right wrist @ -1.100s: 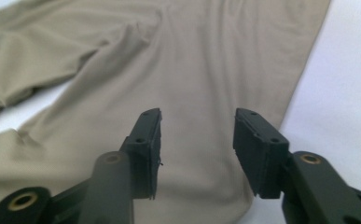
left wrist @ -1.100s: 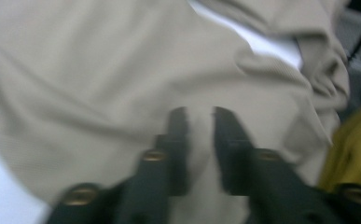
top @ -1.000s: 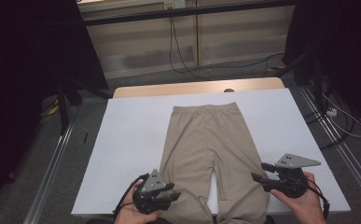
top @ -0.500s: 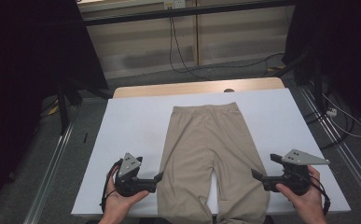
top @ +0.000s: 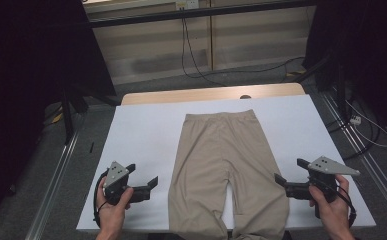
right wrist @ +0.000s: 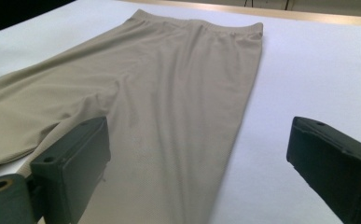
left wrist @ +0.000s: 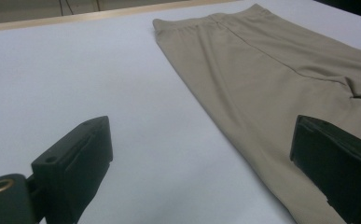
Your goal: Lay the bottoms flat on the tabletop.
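A pair of beige trousers (top: 221, 155) lies flat on the white table cover (top: 141, 135), waistband at the far end and legs toward me. My left gripper (top: 142, 175) hovers over bare white cover just left of the left leg, its jaws wide open and empty after just opening. In the left gripper view the trousers (left wrist: 271, 70) run along the right, with the gripper (left wrist: 201, 135) open beside the leg's edge. My right gripper (top: 290, 171) stands at the right leg's outer edge, also just opened and empty. In the right gripper view its jaws (right wrist: 197, 135) straddle the edge of the trousers (right wrist: 169, 84).
A wooden table edge (top: 206, 95) shows behind the white cover. Metal rails (top: 56, 170) run along both sides of the table. Cables (top: 366, 125) trail over the floor at the right and back.
My left gripper let go of the left trouser leg, opened, and moved left onto the bare white cover. My right gripper opened and stayed about where it was.
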